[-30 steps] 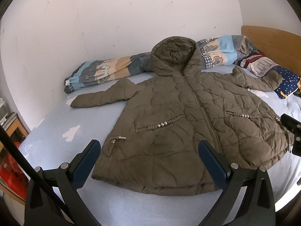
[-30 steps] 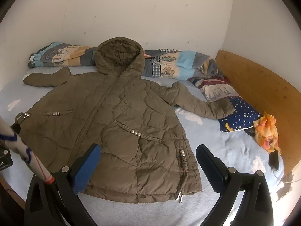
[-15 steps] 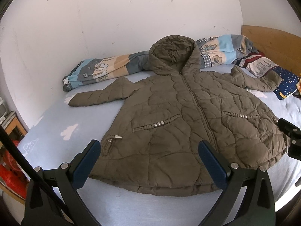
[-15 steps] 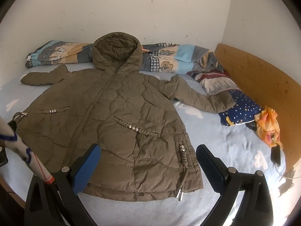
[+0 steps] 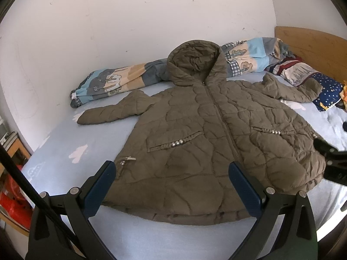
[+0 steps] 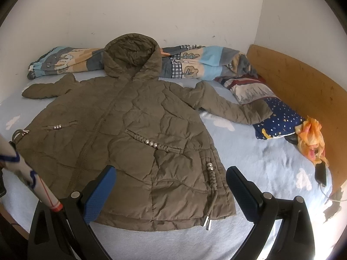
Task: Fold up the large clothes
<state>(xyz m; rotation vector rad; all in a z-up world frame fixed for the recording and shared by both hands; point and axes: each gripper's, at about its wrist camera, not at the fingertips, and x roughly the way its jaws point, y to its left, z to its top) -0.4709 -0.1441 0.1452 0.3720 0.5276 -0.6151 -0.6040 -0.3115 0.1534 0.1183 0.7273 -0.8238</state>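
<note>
Here's the olive quilted jacket [image 5: 208,143] spread front-up across the pale blue bed sheet [image 5: 65,147], zipped, hood at the far end against the wall, both sleeves flung out to the sides. The left gripper [image 5: 172,186] hovers over the near hem with its blue-padded fingers [image 5: 98,189] spread wide, gripping nothing — the hem runs right between them, the left pocket with its metal beads just ahead. Off to its right, a black part of the other tool pokes in at the frame edge by the jacket's side hem. Over in the right wrist view, the right gripper [image 6: 170,189] is released too, fingers [image 6: 241,189] well apart; the jacket's right front corner and its drawstring [image 6: 211,197] with metal tips lie between them, the right-hand finger out over bare sheet. Ahead and to the right of it the sleeve [image 6: 229,106] reaches out, its cuff lying on a star-print pillow [image 6: 279,121]. Beyond the hood lies a rolled patterned blanket [image 6: 195,65] along the wall — to the far right a wooden headboard [image 6: 299,86], with an orange cloth [image 6: 311,139] and a dark phone [image 6: 321,174] near it.
</note>
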